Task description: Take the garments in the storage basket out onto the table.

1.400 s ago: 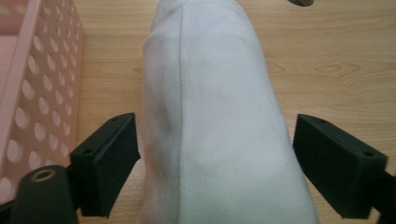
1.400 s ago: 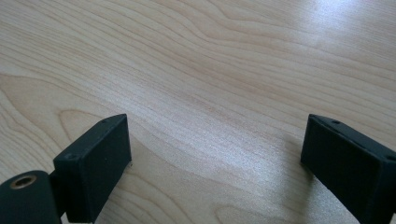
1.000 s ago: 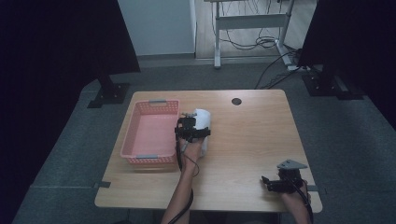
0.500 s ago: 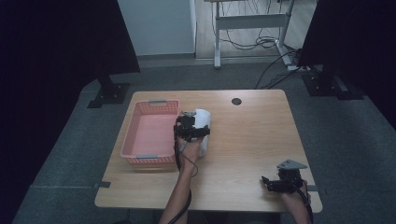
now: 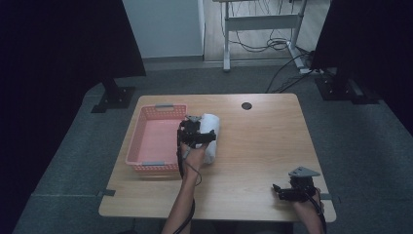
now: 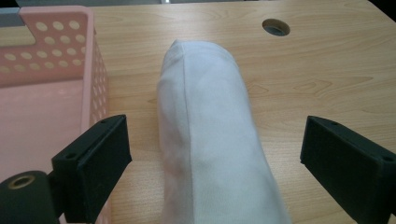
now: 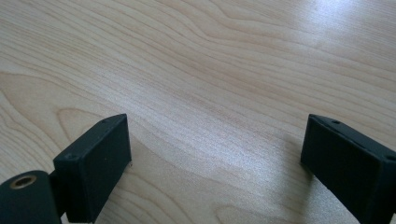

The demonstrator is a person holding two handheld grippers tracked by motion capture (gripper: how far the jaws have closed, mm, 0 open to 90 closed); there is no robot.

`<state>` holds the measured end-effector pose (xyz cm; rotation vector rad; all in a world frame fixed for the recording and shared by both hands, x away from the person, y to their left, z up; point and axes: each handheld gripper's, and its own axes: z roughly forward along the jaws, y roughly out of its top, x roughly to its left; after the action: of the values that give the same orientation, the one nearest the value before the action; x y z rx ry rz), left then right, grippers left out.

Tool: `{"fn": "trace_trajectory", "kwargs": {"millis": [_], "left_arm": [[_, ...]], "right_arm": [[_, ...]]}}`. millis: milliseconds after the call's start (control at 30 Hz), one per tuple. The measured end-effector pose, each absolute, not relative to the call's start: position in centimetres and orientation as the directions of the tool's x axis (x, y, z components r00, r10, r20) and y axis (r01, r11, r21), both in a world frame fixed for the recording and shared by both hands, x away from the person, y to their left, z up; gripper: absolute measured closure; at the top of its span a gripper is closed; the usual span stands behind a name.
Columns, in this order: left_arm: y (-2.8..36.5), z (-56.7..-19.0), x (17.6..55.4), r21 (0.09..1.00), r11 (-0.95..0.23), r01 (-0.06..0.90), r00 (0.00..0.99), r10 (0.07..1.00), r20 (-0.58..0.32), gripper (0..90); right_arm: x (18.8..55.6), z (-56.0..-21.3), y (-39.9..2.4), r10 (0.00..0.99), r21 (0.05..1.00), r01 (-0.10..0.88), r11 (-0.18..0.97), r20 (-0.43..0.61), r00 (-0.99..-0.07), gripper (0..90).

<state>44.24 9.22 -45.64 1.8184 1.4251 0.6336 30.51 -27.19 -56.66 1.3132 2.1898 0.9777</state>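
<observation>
A white rolled cloth [image 5: 213, 127] lies on the wooden table [image 5: 263, 146], just right of a pink perforated basket [image 5: 146, 165]. My left gripper [image 5: 198, 137] hovers over the roll, open. In the left gripper view the cloth [image 6: 210, 140] runs between the two black jaws, and neither pad touches it. The basket wall [image 6: 95, 79] stands close beside the left jaw. My right gripper [image 5: 283, 193] rests low near the table's front right corner. It is open, with only bare wood between its jaws [image 7: 217, 163].
A round cable hole [image 5: 247, 106] sits at the table's far middle; it also appears beyond the cloth in the left gripper view [image 6: 275, 26]. The pink basket looks empty. Black curtains and a desk frame stand beyond the table.
My left gripper has risen slightly over the cloth, its jaws staying wide. The right gripper and the cloth have not moved.
</observation>
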Motion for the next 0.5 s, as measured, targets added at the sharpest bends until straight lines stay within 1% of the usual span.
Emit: {"fn": "trace_trajectory", "kwargs": {"millis": [267,500], "left_arm": [[9.50,-45.40,43.68,0.788,-0.137,0.601,0.278,0.959,-0.046,8.0],[9.96,-45.52,43.50,0.785,-0.132,0.606,0.286,0.956,-0.060,7.6]], "right_arm": [[30.51,-56.67,-27.19,0.880,0.740,0.596,0.312,0.012,-0.476,7.9],[30.51,-56.67,-27.19,0.879,0.740,0.596,0.312,0.012,-0.476,7.9]]}}
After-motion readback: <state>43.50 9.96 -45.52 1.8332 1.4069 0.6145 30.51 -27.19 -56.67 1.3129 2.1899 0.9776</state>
